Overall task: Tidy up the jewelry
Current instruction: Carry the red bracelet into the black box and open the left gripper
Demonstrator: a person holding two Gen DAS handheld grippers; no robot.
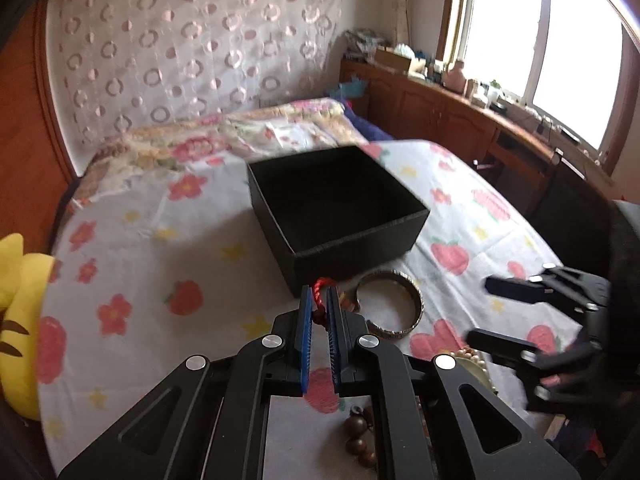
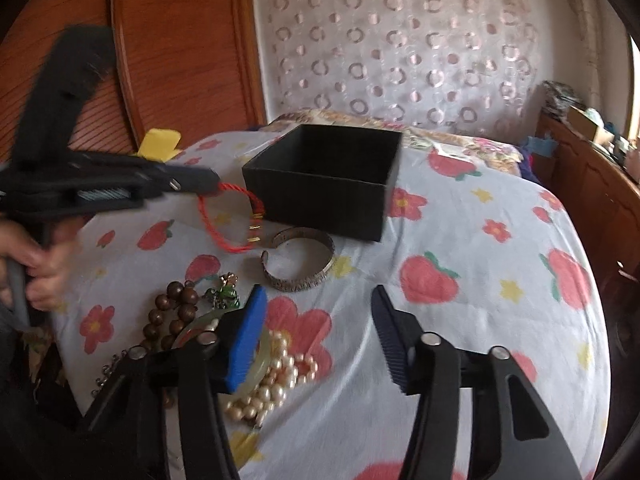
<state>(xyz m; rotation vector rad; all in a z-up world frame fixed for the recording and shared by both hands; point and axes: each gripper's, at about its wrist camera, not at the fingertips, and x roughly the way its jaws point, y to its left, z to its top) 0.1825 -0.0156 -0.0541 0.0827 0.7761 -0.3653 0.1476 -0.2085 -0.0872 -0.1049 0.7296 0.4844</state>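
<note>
My left gripper (image 1: 319,300) is shut on a red cord bracelet (image 1: 319,286). In the right wrist view the bracelet (image 2: 224,224) hangs as a loop from the left gripper (image 2: 208,182), above the bedsheet and just left of the open black box (image 2: 320,188). A silver cuff bangle (image 2: 298,260) lies in front of the box (image 1: 336,204). My right gripper (image 2: 319,294) stands open over the sheet with nothing between its pads. Beside its left finger lie a pale green bangle (image 2: 262,360), a pearl strand (image 2: 276,380), wooden beads (image 2: 172,312) and a green charm (image 2: 224,296).
All of this sits on a flower-print bedsheet (image 2: 460,340). A wooden headboard (image 2: 180,60) and a patterned curtain (image 2: 400,48) stand behind. A yellow plush toy (image 1: 20,300) lies at the bed's left edge. A wooden cabinet (image 1: 460,116) runs under the window.
</note>
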